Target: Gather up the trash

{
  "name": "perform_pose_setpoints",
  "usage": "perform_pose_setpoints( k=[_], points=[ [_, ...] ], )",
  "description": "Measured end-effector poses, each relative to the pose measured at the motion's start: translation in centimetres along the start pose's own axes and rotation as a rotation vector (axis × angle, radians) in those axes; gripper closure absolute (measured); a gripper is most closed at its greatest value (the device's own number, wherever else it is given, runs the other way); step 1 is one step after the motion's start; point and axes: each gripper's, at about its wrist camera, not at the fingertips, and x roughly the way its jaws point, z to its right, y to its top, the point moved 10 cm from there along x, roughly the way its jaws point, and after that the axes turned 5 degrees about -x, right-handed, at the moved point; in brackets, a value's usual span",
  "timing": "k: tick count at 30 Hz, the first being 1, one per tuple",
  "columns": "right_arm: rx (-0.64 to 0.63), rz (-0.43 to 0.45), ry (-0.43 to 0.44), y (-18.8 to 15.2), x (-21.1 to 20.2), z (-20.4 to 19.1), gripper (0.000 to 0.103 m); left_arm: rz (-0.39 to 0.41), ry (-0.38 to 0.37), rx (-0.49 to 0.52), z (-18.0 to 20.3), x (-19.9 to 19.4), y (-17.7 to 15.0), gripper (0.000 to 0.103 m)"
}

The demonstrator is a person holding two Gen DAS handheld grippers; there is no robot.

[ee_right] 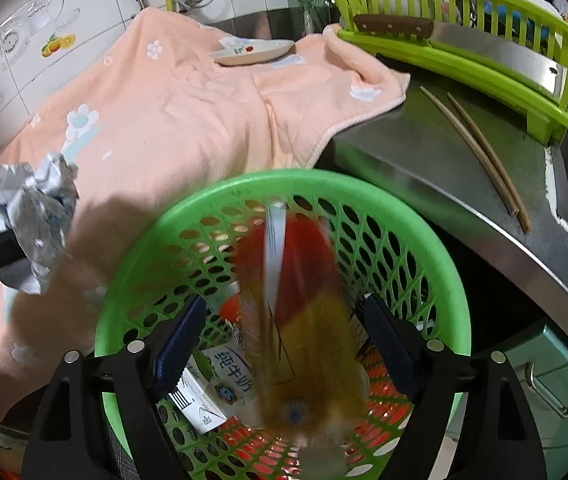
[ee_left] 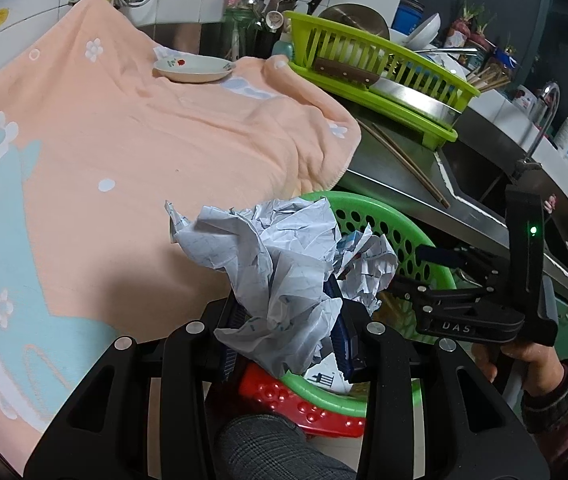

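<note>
Peach towel (ee_left: 156,132) with white flowers and pale blue patches, spread over the left of the steel-grey bench (ee_right: 435,168). Bright green perforated basket (ee_right: 423,248) near. White crumpled paper (ee_left: 280,264) with faint blue grid print. Blurred red-and-yellow bottle (ee_right: 299,300) with a white stripe. Lime green dish rack (ee_left: 383,64) far right. White plate (ee_left: 192,70) with a red mark. Red studded stool (ee_left: 303,404). Black claws with dark blue pads (ee_right: 180,336).

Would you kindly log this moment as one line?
left gripper: shut on crumpled paper | right gripper: open, blurred bottle dropping into green basket | milk carton already inside
</note>
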Motion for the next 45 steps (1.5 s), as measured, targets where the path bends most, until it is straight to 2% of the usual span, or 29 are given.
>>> perform_pose_setpoints(
  k=[12, 24, 29, 31, 34, 36, 39, 45],
  points=[
    [-0.026, 0.040, -0.037, 0.5, -2.5, 0.7, 0.023, -0.040, -0.017, 0.020, 1.7, 2.0, -0.8, 0.065],
    [0.034, 0.038, -0.072, -2.0, -4.3, 4.0, 0.021, -0.088, -0.025, 0.039, 3.9, 5.0, -2.1, 0.063],
    [0.064, 0.033, -0.076, -2.9, -4.5, 4.8, 0.021, -0.099, -0.029, 0.042, 4.5, 5.7, -2.4, 0.054],
    [0.068, 0.032, -0.076, -3.2, -4.6, 4.9, 0.021, -0.098, -0.027, 0.042, 4.6, 5.7, -2.4, 0.044],
    [0.072, 0.033, -0.075, -3.4, -4.6, 4.9, 0.021, -0.090, -0.034, 0.045, 4.8, 5.6, -2.5, 0.041],
    [0.070, 0.033, -0.075, -3.4, -4.6, 4.8, 0.021, -0.085, -0.031, 0.043, 4.8, 5.4, -2.4, 0.029],
    [0.065, 0.040, -0.077, -3.4, -4.8, 4.6, 0.021, -0.059, -0.025, 0.048, 4.6, 4.7, -2.2, 0.029],
    [0.059, 0.054, -0.059, -3.1, -5.3, 3.4, 0.018, -0.005, 0.012, 0.046, 3.3, 2.7, -1.2, 0.019]
  ],
)
